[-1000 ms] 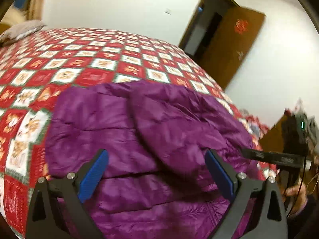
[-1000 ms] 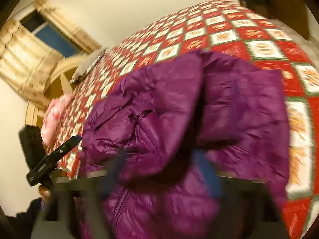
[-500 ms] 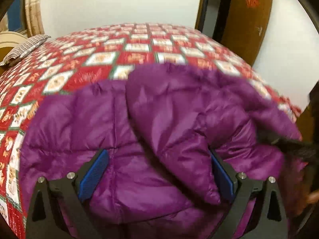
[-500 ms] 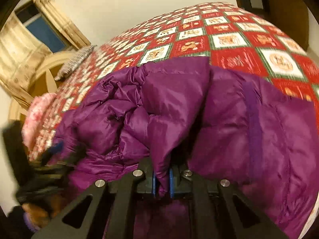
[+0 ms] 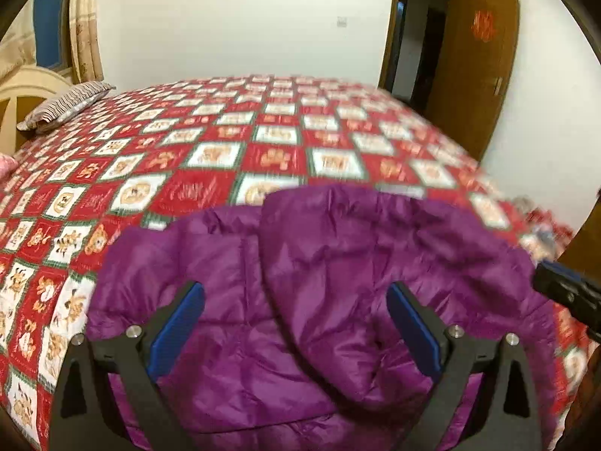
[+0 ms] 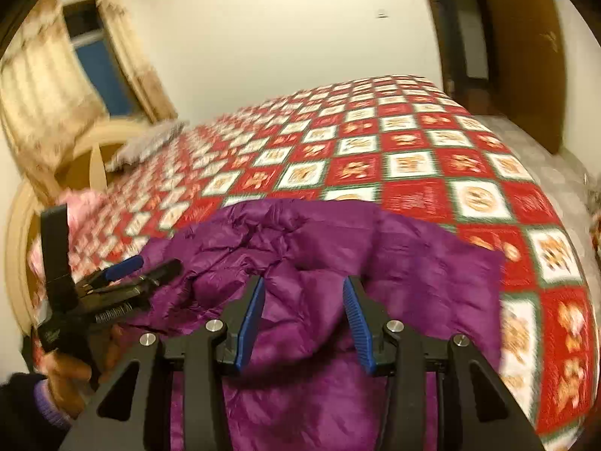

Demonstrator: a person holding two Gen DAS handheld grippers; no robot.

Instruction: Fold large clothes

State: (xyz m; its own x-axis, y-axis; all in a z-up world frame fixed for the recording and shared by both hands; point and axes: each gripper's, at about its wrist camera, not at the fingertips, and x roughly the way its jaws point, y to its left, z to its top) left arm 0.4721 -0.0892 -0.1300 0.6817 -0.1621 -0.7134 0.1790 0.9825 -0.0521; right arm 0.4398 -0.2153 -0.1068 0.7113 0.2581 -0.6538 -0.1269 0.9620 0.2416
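A purple puffer jacket (image 5: 323, 300) lies on the near part of the bed, with one sleeve folded across its body. It also shows in the right wrist view (image 6: 338, 255). My left gripper (image 5: 295, 308) is open and hovers over the jacket, holding nothing. My right gripper (image 6: 304, 304) is open just above the folded sleeve, with no fabric between its pads. The left gripper also appears at the left of the right wrist view (image 6: 124, 282), held in a hand.
The bed has a red, white and green patchwork quilt (image 5: 263, 143). A striped pillow (image 5: 64, 105) and a cream headboard (image 6: 94, 150) are at the far left. An open wooden door (image 5: 473, 67) stands at the right. A curtained window (image 6: 94, 60) is behind the bed.
My right gripper was shut on the jacket sleeve half a second ago; now it has opened and let go. Both grippers have drawn back from the jacket.
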